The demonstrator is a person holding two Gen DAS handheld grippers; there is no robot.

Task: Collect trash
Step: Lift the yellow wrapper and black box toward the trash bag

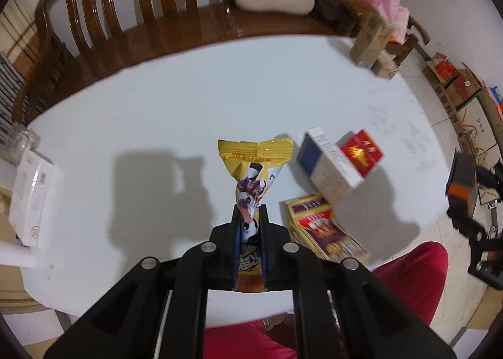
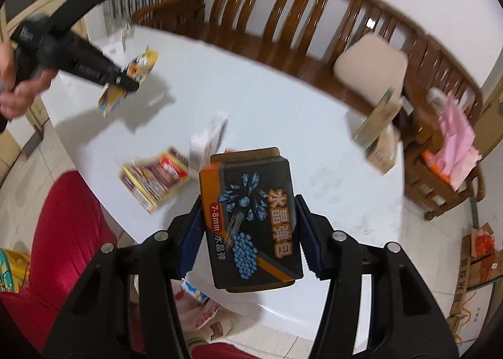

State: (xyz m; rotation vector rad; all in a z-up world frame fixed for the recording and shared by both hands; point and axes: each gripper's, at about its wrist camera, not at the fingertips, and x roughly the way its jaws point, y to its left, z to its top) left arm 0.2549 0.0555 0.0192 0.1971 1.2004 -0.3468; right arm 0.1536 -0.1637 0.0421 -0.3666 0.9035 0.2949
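The left gripper point(image 1: 250, 217) was closed tight on a yellow snack wrapper point(image 1: 253, 167), pinched at its waist and lifted above the white table point(image 1: 157, 113) at lower centre of the left wrist view. The right gripper point(image 2: 248, 217) stood about half open, its blue pads point(image 2: 309, 242) pressed on both sides of a dark box point(image 2: 251, 217) with blue beads printed on it, low in the centre of the right wrist view. Just right of the wrapper, a flattened yellow and red pack point(image 1: 327, 230) lay on the table; beyond it a white and blue box point(image 1: 327, 167) touched a red pack point(image 1: 361, 153). At upper right stood a green carton point(image 1: 371, 41), with a wooden bench point(image 1: 176, 13) behind.
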